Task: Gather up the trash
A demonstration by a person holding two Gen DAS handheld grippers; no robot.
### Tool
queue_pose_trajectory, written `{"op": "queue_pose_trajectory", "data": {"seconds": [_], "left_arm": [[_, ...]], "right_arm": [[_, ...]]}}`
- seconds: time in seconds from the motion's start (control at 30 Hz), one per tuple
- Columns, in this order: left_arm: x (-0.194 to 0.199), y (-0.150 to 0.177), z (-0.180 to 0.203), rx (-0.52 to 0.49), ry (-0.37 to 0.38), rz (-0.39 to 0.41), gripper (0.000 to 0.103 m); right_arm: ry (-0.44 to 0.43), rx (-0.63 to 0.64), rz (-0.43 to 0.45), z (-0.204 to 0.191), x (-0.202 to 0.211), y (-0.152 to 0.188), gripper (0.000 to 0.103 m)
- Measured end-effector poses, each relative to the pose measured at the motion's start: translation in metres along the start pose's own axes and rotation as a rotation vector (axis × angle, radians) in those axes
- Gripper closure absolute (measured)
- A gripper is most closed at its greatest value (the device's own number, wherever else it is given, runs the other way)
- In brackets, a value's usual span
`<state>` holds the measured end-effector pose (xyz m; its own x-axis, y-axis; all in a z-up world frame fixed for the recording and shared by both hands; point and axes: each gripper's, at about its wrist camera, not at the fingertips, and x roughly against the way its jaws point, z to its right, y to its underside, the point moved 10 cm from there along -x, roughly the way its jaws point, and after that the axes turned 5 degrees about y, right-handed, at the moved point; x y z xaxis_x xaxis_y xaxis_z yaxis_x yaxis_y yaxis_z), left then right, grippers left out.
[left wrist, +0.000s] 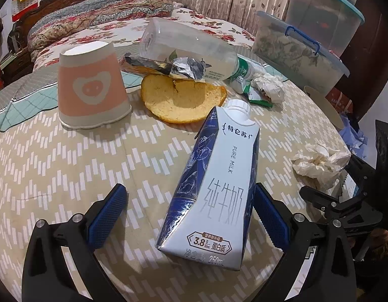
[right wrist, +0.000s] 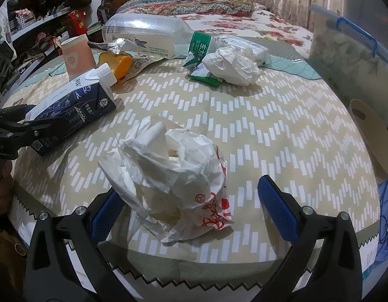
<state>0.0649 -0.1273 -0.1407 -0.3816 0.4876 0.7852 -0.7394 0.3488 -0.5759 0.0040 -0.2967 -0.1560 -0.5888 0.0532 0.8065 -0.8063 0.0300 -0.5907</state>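
On the round table with its beige zigzag-patterned cloth (left wrist: 68,166), the left gripper (left wrist: 189,214) stands with fingers apart around a blue-and-white milk carton (left wrist: 214,183) lying on its side, the right pad just beside it. The right gripper (right wrist: 189,209) is spread wide around a crumpled white paper wrapper with red print (right wrist: 173,176) near the table's edge. Farther off lie an upturned pink paper cup (left wrist: 92,88), an orange peel (left wrist: 181,98) and a clear plastic bottle (left wrist: 184,47).

Glossy printed milk carton (left wrist: 214,188), matt paper cup (left wrist: 92,85), clear plastic bottle (left wrist: 186,50), crumpled paper wrapper (right wrist: 173,186), woven tablecloth (right wrist: 282,138).
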Motion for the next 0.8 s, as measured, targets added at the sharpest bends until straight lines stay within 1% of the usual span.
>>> {"op": "queue_pose_trajectory", "data": {"seconds": [0.17, 0.4, 0.8], "left_arm": [[-0.0001, 0.0002, 0.0003, -0.002, -0.001, 0.0, 0.009], [-0.0048, 0.0013, 0.0024, -0.027, -0.033, -0.015, 0.009], [-0.0052, 0.0009, 0.003, -0.023, -0.024, -0.013, 0.009]], "right_arm": [[-0.004, 0.007, 0.002, -0.0005, 0.001, 0.0011, 0.003], [-0.012, 0.014, -0.002, 0.0021, 0.0016, 0.0011, 0.003], [-0.013, 0.018, -0.002, 0.0032, 0.0011, 0.0005, 0.003]]}}
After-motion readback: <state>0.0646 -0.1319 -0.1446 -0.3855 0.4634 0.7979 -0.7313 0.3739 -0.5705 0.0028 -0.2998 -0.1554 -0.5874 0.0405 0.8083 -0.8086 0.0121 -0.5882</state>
